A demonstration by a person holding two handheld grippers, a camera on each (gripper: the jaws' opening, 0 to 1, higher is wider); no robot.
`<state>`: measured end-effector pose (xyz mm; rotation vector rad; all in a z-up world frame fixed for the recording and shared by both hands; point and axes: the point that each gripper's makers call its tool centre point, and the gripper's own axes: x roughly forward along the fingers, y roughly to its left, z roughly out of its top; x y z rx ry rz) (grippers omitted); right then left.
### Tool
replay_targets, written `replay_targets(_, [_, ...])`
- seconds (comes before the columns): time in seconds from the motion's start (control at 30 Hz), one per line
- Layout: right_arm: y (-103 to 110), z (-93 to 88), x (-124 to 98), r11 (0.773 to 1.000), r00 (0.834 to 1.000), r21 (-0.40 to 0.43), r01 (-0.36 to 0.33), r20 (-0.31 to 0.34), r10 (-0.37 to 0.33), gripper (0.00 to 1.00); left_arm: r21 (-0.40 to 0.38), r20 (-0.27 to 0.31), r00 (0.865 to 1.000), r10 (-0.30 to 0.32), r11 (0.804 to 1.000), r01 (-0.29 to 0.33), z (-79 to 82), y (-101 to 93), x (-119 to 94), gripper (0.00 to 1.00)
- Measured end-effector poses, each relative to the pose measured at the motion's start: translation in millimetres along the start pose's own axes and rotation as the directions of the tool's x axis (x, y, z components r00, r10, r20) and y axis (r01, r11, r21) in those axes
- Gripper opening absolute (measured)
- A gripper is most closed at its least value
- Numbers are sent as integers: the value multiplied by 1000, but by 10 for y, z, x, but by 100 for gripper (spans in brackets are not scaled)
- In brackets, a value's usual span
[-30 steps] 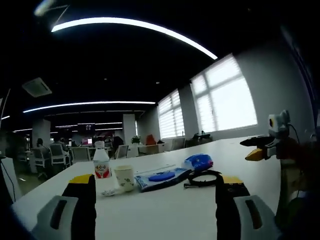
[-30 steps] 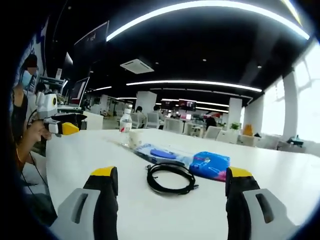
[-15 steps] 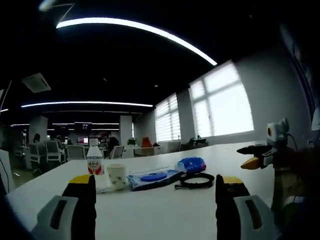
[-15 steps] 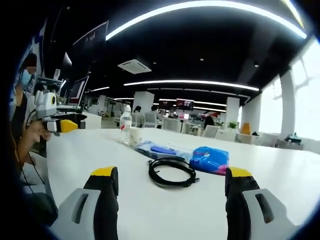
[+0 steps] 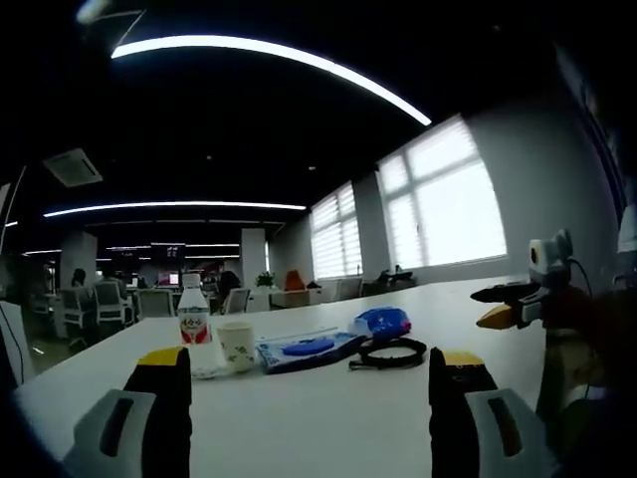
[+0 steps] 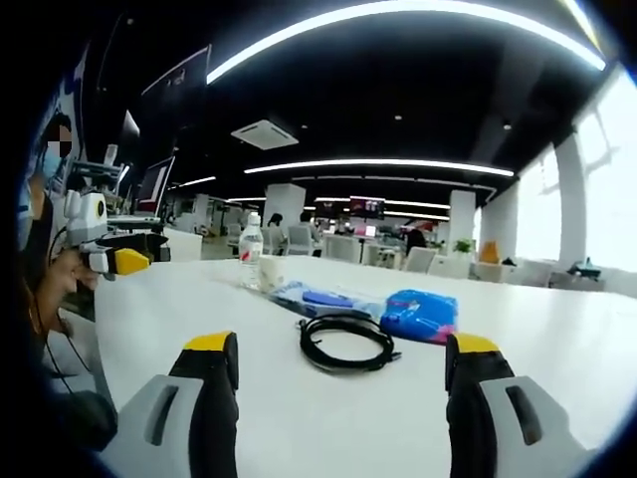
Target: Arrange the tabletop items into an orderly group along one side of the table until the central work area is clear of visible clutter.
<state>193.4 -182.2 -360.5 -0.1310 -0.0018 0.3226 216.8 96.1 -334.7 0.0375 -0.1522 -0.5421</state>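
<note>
Left gripper view: the left gripper [image 5: 311, 398] is held low over the white table [image 5: 328, 428], jaws spread wide with nothing between them. Ahead lie a capped water bottle [image 5: 193, 324], a paper cup [image 5: 237, 347] just beside it, a flat blue packet [image 5: 304, 349], a coiled black cable [image 5: 390, 353] and a blue pouch [image 5: 380, 322], grouped in a loose row across the middle of the table. The right gripper [image 5: 503, 307] enters at the right edge; whether its jaws are parted cannot be told here.

Right gripper view: the right gripper [image 6: 338, 393] has its jaws fully apart and empty, aimed at the cable [image 6: 348, 341]. The pouch [image 6: 420, 314] lies just beside the cable, the packet [image 6: 323, 299] behind it, the cup [image 6: 270, 273] and bottle [image 6: 251, 249] farther off.

Handling, by judgement:
- Cable: limp; pinch across the bundled loops.
- Cup: light and crushable; grip gently at the rim.
- Bottle: rigid, probably heaviest; take at mid-body.
- Packet and pouch: soft, possibly slippery; take by an edge.
</note>
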Motion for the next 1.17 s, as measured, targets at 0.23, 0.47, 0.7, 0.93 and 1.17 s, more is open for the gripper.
replay_targets(0.23, [43, 49, 16, 1000, 1000, -8, -12, 13, 12, 82, 5, 5, 1000, -19, 1000, 19, 18, -66, 2, 99])
replay_targets(0.47, [31, 37, 15, 1000, 1000, -2, -6, 10, 6, 82, 14, 9, 1000, -17, 1000, 16, 42, -50, 2, 99])
replay_targets(0.7, [21, 64, 8, 1000, 1000, 0, -4, 19, 4, 82, 26, 28, 999, -16, 1000, 15, 121, -86, -4, 98])
replay_targets(0.93, [7, 28, 32, 1000, 1000, 5, -3, 19, 3, 81, 26, 22, 1000, -14, 1000, 13, 111, -116, -3, 97])
replay_targets(1.17, [-9, 8, 21, 1000, 1000, 11, -2, 20, 2, 81, 39, 11, 1000, -29, 999, 28, 95, -192, 13, 97])
